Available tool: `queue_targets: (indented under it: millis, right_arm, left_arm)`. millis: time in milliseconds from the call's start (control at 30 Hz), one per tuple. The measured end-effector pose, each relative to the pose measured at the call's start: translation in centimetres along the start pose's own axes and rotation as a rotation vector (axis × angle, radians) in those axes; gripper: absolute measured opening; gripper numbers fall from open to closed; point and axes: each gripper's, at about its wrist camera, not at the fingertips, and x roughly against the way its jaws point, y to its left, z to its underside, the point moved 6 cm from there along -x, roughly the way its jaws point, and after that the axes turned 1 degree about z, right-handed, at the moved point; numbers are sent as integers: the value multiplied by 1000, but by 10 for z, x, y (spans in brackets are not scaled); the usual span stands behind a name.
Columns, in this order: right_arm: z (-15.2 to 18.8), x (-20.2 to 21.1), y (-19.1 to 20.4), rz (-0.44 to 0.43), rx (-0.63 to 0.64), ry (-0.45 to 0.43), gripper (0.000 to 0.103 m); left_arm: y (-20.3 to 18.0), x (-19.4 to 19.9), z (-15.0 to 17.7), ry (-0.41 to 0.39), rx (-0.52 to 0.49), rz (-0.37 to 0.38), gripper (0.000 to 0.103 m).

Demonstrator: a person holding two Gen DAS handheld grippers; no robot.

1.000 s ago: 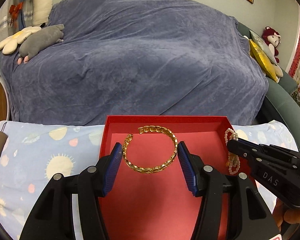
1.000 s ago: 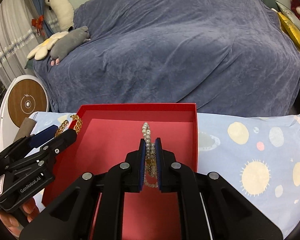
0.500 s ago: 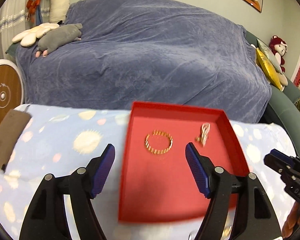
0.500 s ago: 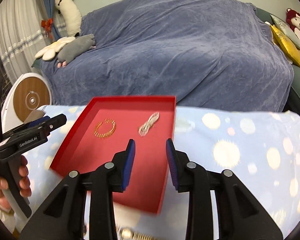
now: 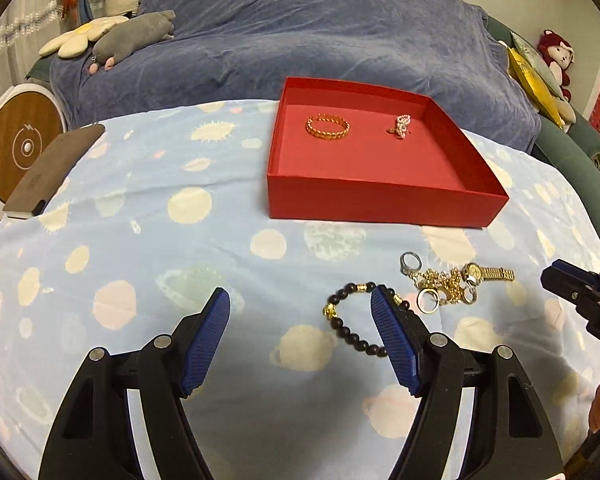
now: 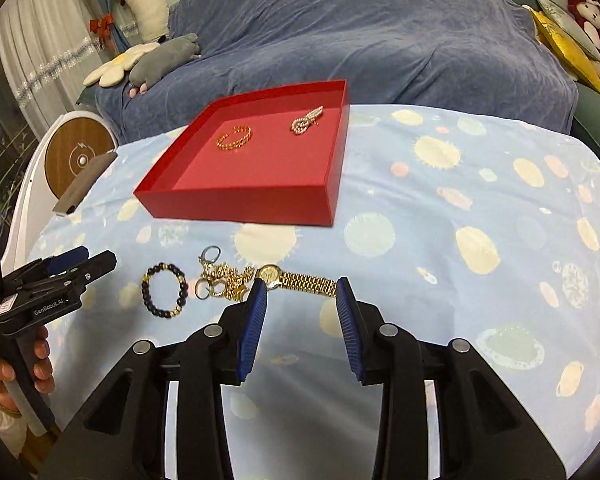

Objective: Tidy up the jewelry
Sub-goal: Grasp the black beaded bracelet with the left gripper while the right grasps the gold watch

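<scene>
Right wrist: both hand-held grippers wide, empty; ribbed blue pads point(image 6: 255, 320); gold link watch point(image 6: 296, 279); red box point(image 6: 240, 200).

Home: covered sofa point(image 5: 300, 32), plush toys point(image 6: 160, 60)

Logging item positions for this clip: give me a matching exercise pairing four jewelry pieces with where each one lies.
Things:
1. gold bangle
2. pearl bracelet
3. dark bead bracelet
4. gold watch

Places:
a. on the cloth, between the right gripper's fingertips
b. in the red tray, left part
c. on the cloth, by the left gripper's right finger
d. in the red tray, right part

Pairs: 1-b, 2-d, 3-c, 4-a
</scene>
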Motion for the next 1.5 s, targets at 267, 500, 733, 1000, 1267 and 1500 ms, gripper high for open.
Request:
queue_targets:
  millis: [267,500,733,1000,1267,1500]
  right_arm:
    - [2,-35,25,74,237,12,34]
    - [10,-60,35,52,331,50,34]
    - [0,-69,28,-32,270,76,34]
    - [3,-70,32,-64,224,138,24]
    - [13,-61,29,-32,138,170,22]
    - [18,-55,29,-25,110,177,22]
  left_arm:
    - [-3,-17,14,19,-47,-6,70]
    - [1,-26,22,48,-55,8,70]
    - [0,-32,25,67,-49,20,70]
    - [-3,-34,24,70,-38,30,70]
    - [-16,-33,22,62,-57,53,70]
    - [-23,-39,24,68,-85,63,50]
